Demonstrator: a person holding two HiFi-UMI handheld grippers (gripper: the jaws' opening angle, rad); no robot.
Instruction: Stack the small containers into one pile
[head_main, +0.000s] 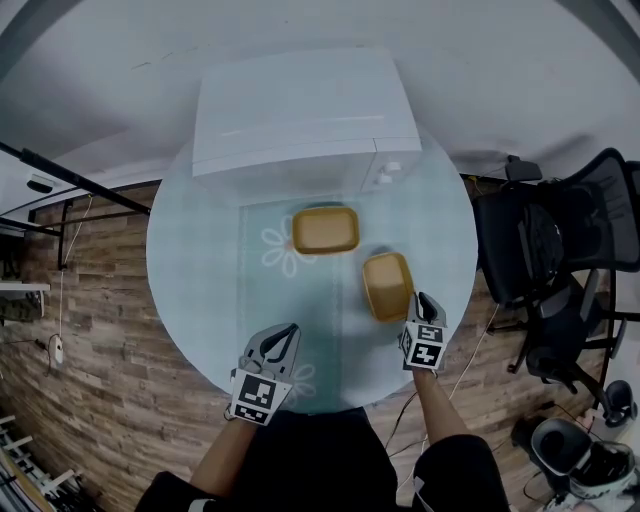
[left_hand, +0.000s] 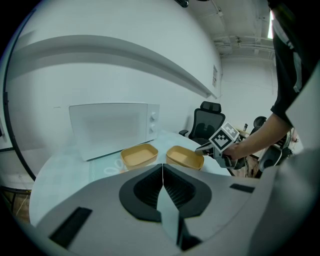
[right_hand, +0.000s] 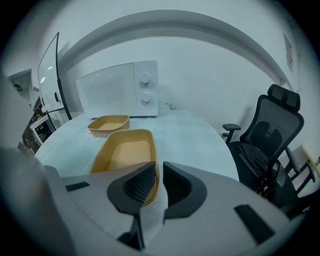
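two small yellow containers are sitting open side up on the round glass tabletop (head_main: 200, 260), apart from each other and not yet stacked. the far container (head_main: 325, 230) is lying near the tabletop's centre, just in front of the white microwave (head_main: 300, 110) that is standing at 12 o'clock. the near container (head_main: 387, 285) is resting at about 4 o'clock from it, close by without touching.

the right claw (head_main: 424, 298) is reaching in from 5 o'clock and pointing downward, its jaws standing only narrowly apart, straddling the near container's closest rim, one jaw over the inside and one outside. a sliver of pale tabletop is showing in the gap.

the left claw (head_main: 291, 330) is hovering at 6 o'clock over the tabletop's edge, its jaws pressing together with nothing between them. a black office chair (head_main: 560, 230) is standing off at 3 o'clock.
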